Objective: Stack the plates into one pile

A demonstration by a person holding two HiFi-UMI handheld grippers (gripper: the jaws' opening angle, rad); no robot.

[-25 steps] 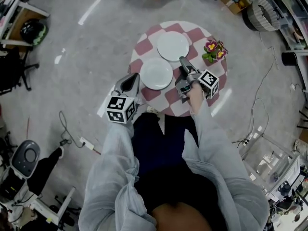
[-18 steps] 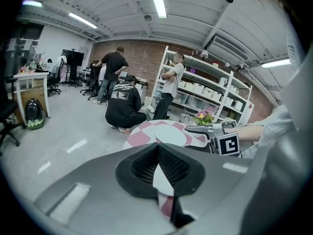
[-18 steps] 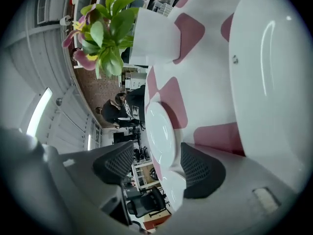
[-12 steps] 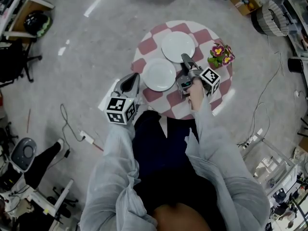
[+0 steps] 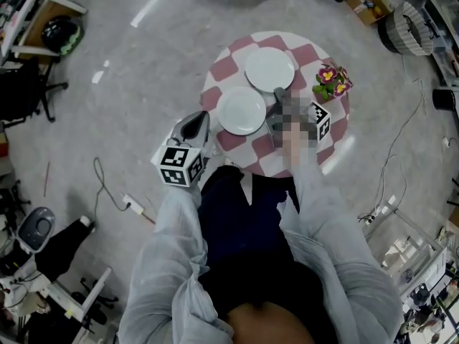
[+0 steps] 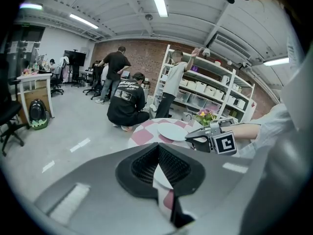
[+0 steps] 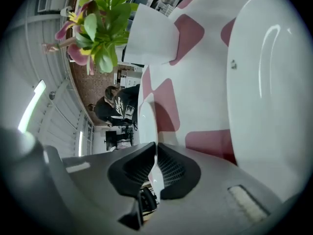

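Grey workshop floor [image 5: 129, 84] all round, with a round table [image 5: 333, 131] under a pink-and-white checked cloth [image 5: 305, 52] in the middle. Nearest, just off the table's near-left edge: left gripper [image 6: 157, 148], jaws together, clamping nothing. Flat on the cloth's near-left part: nearer white plate [image 5: 242, 110]. Just right of it, low over the cloth: right gripper [image 7: 156, 151], rolled on its side, jaws just closed down and now pinching the near rim of the farther white plate [image 5: 270, 69]. Sits close beside the nearer plate, not on it. Farther right, by the table's edge: potted plant [image 5: 330, 79] with pink and yellow flowers. Beyond the table, before white shelving [image 6: 215, 89] and a brick wall [image 6: 142, 53]: crouching person [image 6: 126, 104], two others standing.
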